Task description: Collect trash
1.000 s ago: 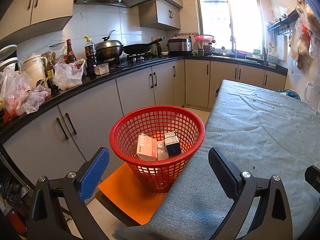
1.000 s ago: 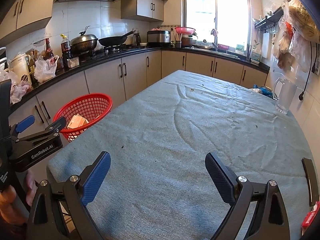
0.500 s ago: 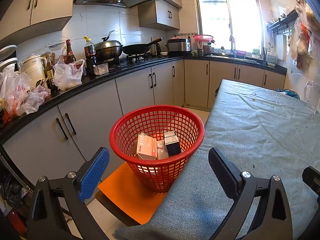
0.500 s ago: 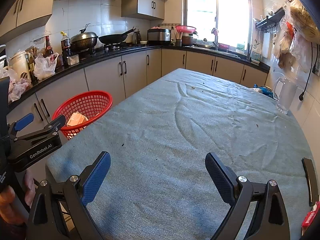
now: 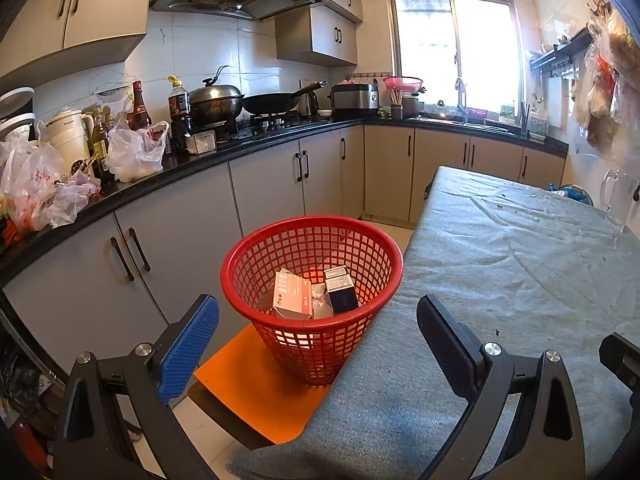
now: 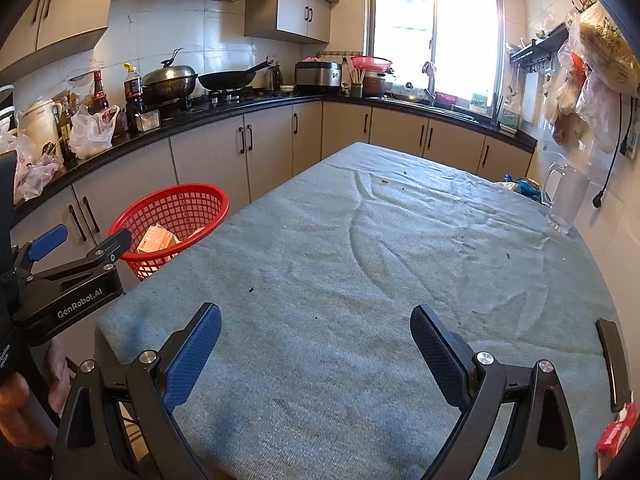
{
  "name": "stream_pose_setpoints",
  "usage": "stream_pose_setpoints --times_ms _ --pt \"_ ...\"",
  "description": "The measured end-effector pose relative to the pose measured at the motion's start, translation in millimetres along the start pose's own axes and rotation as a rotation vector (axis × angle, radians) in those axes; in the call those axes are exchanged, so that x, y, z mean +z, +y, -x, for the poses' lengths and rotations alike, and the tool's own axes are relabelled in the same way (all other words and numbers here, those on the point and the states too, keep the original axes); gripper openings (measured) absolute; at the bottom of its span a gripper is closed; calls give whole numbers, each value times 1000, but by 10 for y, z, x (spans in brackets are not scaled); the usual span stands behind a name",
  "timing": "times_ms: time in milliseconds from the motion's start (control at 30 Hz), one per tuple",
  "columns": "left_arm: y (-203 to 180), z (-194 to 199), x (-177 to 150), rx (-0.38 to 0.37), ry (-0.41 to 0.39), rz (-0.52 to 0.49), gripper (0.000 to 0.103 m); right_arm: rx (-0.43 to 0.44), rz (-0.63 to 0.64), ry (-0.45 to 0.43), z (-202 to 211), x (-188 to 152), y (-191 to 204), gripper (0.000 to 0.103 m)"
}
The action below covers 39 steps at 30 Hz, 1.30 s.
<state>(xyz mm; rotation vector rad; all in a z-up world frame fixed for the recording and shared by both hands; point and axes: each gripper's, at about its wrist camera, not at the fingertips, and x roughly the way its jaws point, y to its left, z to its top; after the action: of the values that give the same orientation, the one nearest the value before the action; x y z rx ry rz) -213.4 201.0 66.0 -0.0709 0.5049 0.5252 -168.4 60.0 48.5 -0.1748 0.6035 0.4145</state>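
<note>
A red mesh trash basket stands on an orange stool beside the table's left edge; it also shows in the right wrist view. Inside lie a pink-and-white box, a dark box and crumpled paper. My left gripper is open and empty, just in front of the basket. My right gripper is open and empty, low over the grey tablecloth. The left gripper's body shows at the left of the right wrist view.
A glass pitcher and a blue bag sit at the table's far right. A black strip and a red packet lie near the right edge. Small crumbs dot the cloth. Kitchen counters with pots and bags run along the left and back.
</note>
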Motion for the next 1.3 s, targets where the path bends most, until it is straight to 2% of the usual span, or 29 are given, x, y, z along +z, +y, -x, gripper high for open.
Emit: stream_pose_setpoints --times_ms 933,1100,1300 --pt "215 590 99 -51 -114 33 99 -41 45 -83 570 -12 230 100" --pt "168 661 106 -56 -128 11 99 -45 35 -86 601 -32 213 102" --pt "11 612 170 -134 -90 -20 99 -55 3 -61 544 -87 28 102"
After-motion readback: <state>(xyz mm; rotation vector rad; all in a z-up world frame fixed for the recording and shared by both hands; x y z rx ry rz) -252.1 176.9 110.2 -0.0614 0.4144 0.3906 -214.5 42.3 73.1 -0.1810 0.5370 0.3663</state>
